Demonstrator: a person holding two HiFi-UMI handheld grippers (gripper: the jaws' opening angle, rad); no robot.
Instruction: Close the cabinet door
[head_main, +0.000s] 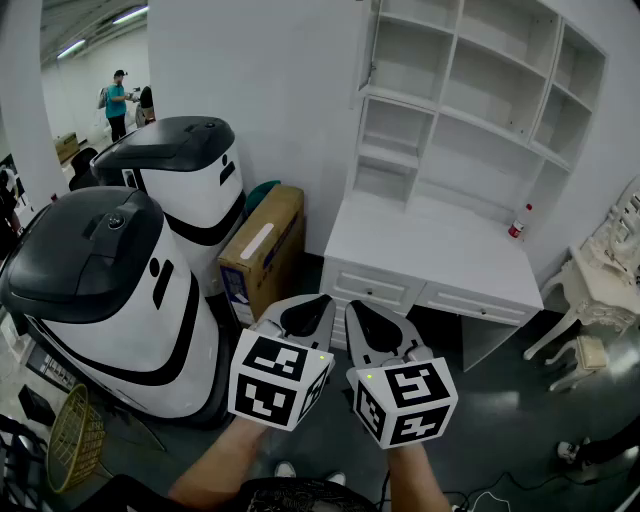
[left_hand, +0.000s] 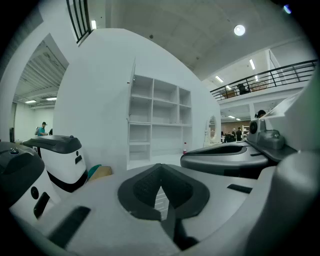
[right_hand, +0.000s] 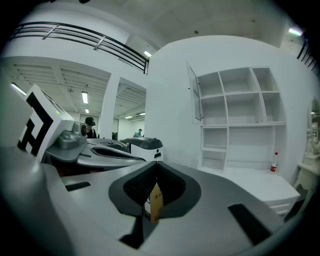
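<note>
The white cabinet (head_main: 470, 110) is an open-shelf hutch standing on a white desk (head_main: 430, 255) against the wall. Its narrow door (head_main: 368, 50) stands open at the hutch's upper left, swung out towards me. The same door (left_hand: 132, 95) shows edge-on in the left gripper view, and the door (right_hand: 194, 95) shows again in the right gripper view. My left gripper (head_main: 320, 298) and right gripper (head_main: 352, 303) hang side by side, low in the head view, well short of the desk. Both point roughly level at the cabinet. Each one's jaws are shut with nothing held.
Two large white-and-black machines (head_main: 100, 290) (head_main: 185, 170) stand at the left, with a cardboard box (head_main: 262, 250) leaning between them and the desk. A red-capped bottle (head_main: 517, 222) is on the desk's right end. A white ornate table (head_main: 600, 285) stands right, a wicker basket (head_main: 75, 435) low left.
</note>
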